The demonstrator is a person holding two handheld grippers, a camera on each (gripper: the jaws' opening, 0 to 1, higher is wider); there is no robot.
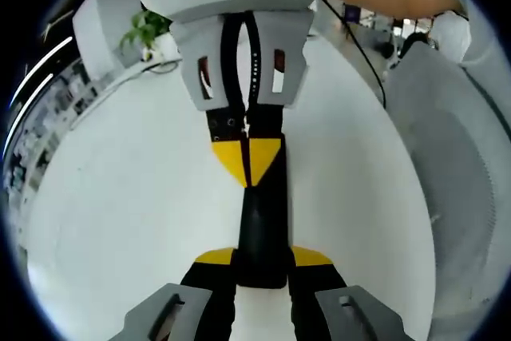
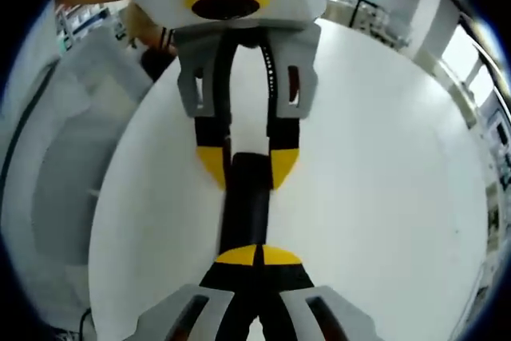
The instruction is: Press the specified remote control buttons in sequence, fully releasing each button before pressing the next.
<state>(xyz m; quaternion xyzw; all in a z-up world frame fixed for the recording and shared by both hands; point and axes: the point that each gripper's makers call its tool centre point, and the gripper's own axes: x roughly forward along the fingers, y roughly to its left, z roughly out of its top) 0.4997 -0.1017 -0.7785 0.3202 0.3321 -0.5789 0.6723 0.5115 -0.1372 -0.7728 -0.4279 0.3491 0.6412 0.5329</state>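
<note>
The long, slim black plastic remote control [image 1: 262, 233] lies over the white round worktop [image 1: 120, 213], well in from its edges. The left gripper [image 1: 262, 265] clamps its near end between parted jaws. The right gripper [image 2: 247, 257], jaws closed, rests its tips on the remote's top, along its long axis.

You have one remote [image 1: 262, 229], one table [image 1: 128, 221], one plant [image 1: 146, 29] and two grippers: left [image 1: 262, 265] and right [image 2: 249, 259] (each also faces the other's camera).
</note>
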